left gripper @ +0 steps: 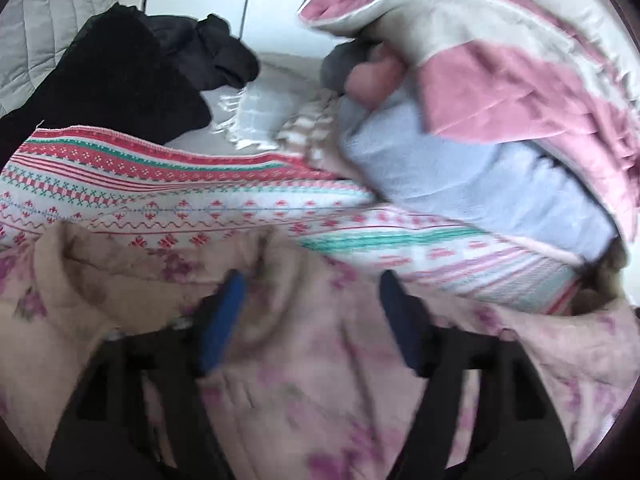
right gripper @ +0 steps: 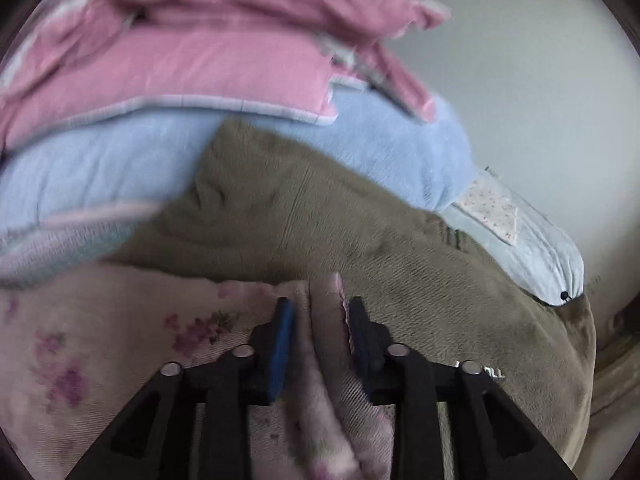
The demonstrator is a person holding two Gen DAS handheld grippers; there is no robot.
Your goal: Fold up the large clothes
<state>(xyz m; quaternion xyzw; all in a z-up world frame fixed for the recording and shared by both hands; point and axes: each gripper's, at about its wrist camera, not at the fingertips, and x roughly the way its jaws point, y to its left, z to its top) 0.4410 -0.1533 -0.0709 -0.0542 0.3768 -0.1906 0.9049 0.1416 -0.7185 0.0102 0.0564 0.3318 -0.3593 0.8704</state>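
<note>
Working on the pink floral garment [right gripper: 100,332], which lies spread over a pile of other laundry on the bed. Right gripper [right gripper: 320,312]: jaws narrowed around a bunched ridge of the floral fabric, cloth pressed between the 2 pads — reads as a hold, though blur hides how firm. Left gripper [left gripper: 310,284]: jaws wide, floral cloth lying loose between and beneath them, nothing pinched; a beige lining or collar fold sits just beside its left finger.

Surroundings: red-and-green patterned knit [left gripper: 160,196] directly under the garment; olive fleece item [right gripper: 320,220] touching the right-hand fold; light blue blanket [right gripper: 120,160] and pink quilted piece [right gripper: 180,52] stacked behind; black clothing [left gripper: 120,76] further off.

Risks, judged from this layout:
- right hold covers only a thick bunch — outer layers could slide out on lifting.
- left jaws closing here could catch the knit underneath along with the floral cloth, dragging both.
- lifting against the stacked pile may topple it onto the work area.
</note>
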